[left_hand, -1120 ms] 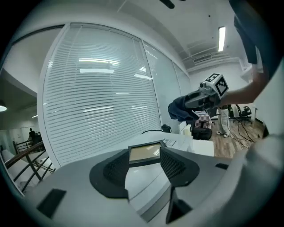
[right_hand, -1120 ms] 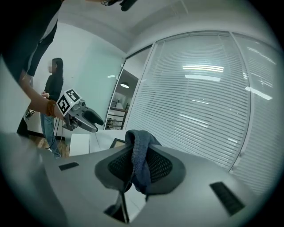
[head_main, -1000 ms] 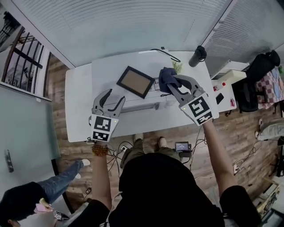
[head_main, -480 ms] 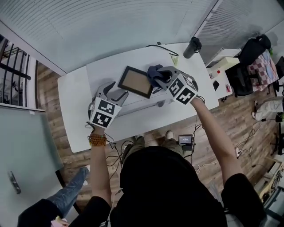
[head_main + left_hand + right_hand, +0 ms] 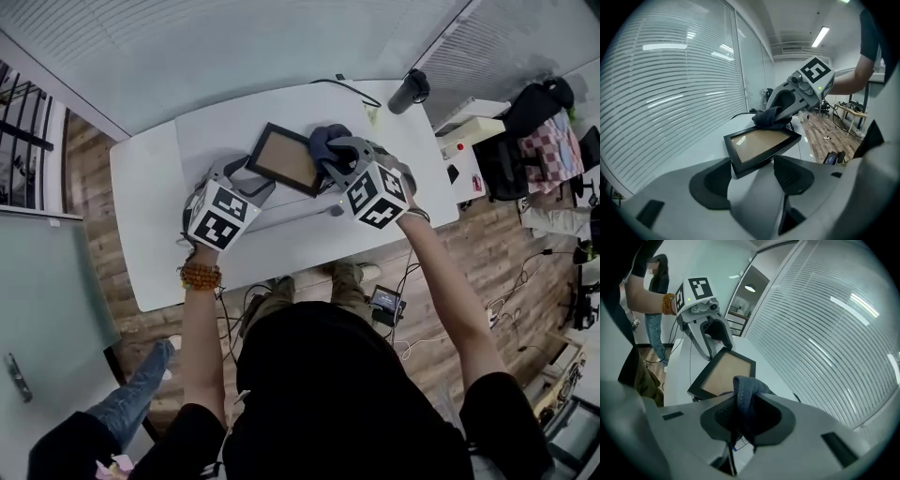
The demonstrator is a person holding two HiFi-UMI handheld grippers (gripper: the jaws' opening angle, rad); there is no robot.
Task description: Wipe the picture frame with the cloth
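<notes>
Your right tool (image 5: 740,420) clamps the dark blue cloth (image 5: 745,390) for wiping the black rectangular picture frame (image 5: 761,143), while your left tool (image 5: 244,180) (jaws just opening, frame corner loose between them) readies to steady it.

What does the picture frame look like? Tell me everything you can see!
The frame is a black rectangle around a shiny brown panel. It sits tilted on the white table. The dark cloth, held by the right gripper, touches one edge. One corner pokes between the left gripper's jaws, which have just been opening and don't pinch it.
</notes>
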